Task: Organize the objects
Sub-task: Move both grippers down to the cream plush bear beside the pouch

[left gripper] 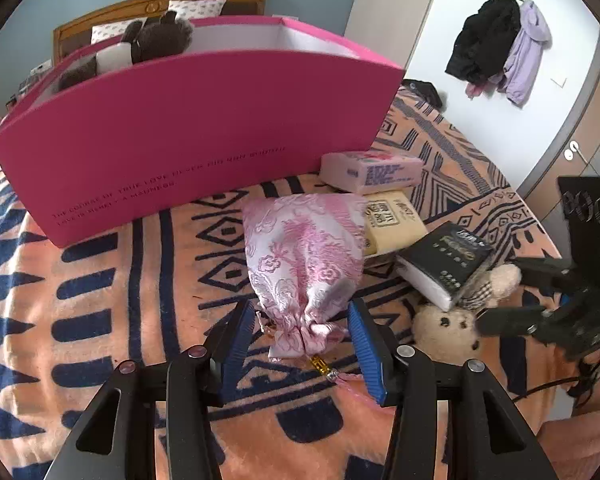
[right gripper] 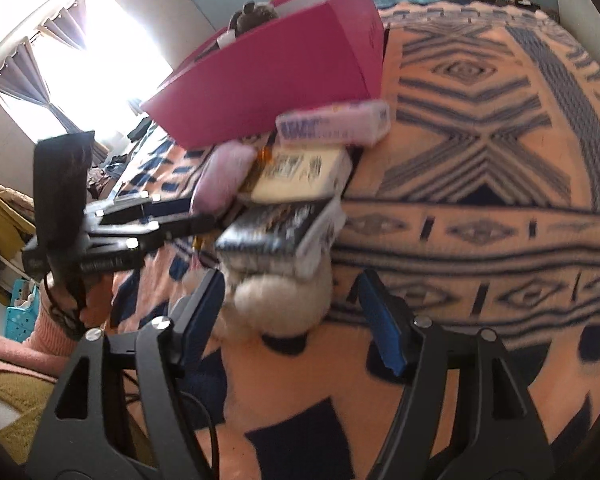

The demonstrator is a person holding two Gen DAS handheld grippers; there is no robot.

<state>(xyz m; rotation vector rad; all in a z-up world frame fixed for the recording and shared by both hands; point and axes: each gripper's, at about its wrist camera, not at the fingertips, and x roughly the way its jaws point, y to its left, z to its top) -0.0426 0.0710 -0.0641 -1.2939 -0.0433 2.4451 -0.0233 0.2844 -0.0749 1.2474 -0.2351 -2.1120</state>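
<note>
The left hand-held gripper [left gripper: 302, 338], spread, straddles the pink pouch's [left gripper: 304, 256] tied neck, while the spread right hand-held gripper [right gripper: 292, 320] approaches the cream plush [right gripper: 278, 304]; next comes pinching, then lifting toward the pink box [left gripper: 204, 136] ahead.

A bed [left gripper: 100, 300] carries everything here, spread with a peach blanket [right gripper: 480, 160] patterned in dark blue diamonds, bars and zigzags. A tall pink box [left gripper: 204, 136] stands on the blanket toward the headboard. Just in front of it lies a pink-and-white brocade drawstring pouch [left gripper: 304, 256], its gathered neck toward the near edge. Beside the pouch, a lilac tissue pack [left gripper: 372, 170] sits close against the box, with a cream tissue pack [left gripper: 396, 220] next to it. A black tissue pack [left gripper: 444, 260] leans tilted over a cream plush toy [left gripper: 448, 330] that rests on the blanket.
</note>
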